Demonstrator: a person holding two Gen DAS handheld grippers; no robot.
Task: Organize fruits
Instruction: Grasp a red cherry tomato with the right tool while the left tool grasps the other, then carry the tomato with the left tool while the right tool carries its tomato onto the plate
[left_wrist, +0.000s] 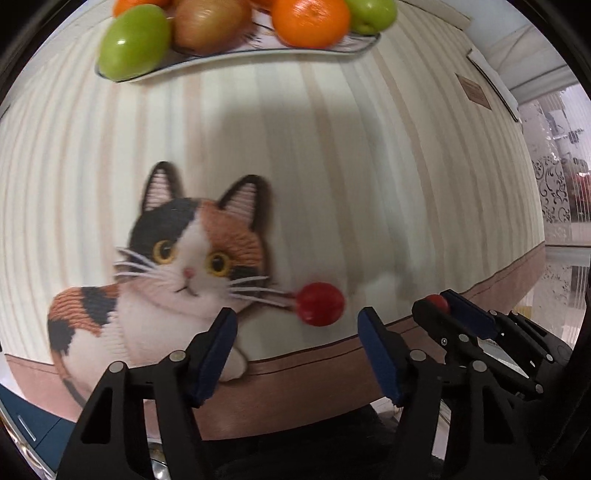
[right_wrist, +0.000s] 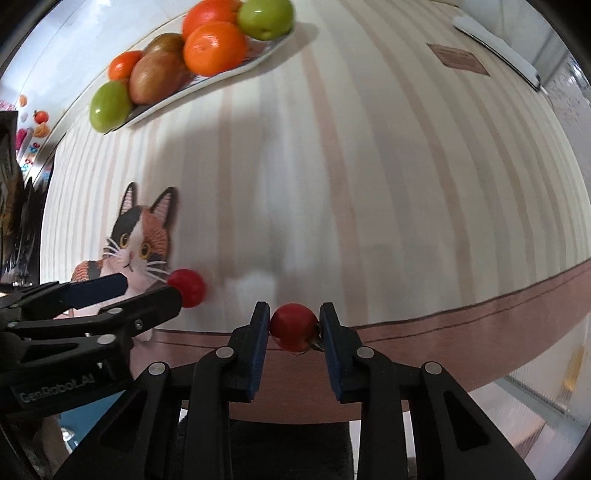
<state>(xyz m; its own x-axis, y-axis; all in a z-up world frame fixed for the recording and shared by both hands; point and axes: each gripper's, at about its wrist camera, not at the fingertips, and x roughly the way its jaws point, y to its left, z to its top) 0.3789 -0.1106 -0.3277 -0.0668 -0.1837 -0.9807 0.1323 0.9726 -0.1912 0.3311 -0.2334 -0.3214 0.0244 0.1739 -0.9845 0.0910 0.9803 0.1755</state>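
A small red tomato (left_wrist: 319, 303) lies on the striped tablecloth by the embroidered cat's whiskers. My left gripper (left_wrist: 295, 314) hangs just over it, open, blue pads either side and clear of it. In the right wrist view the same tomato (right_wrist: 188, 288) sits at the tips of the left gripper (right_wrist: 152, 288). My right gripper (right_wrist: 294, 314) is shut on a second red tomato (right_wrist: 293, 326) near the table's brown border; the right gripper (left_wrist: 437, 301) also shows at the left wrist view's right. A white plate (left_wrist: 229, 55) at the far side holds green, orange and brownish fruits.
The embroidered cat (left_wrist: 192, 251) is flat on the cloth. The brown border band (right_wrist: 443, 325) marks the near table edge, with floor beyond it. A brown label (right_wrist: 458, 59) and a white object (right_wrist: 495, 40) lie at the far right. Bare striped cloth separates the plate (right_wrist: 229, 72) from the grippers.
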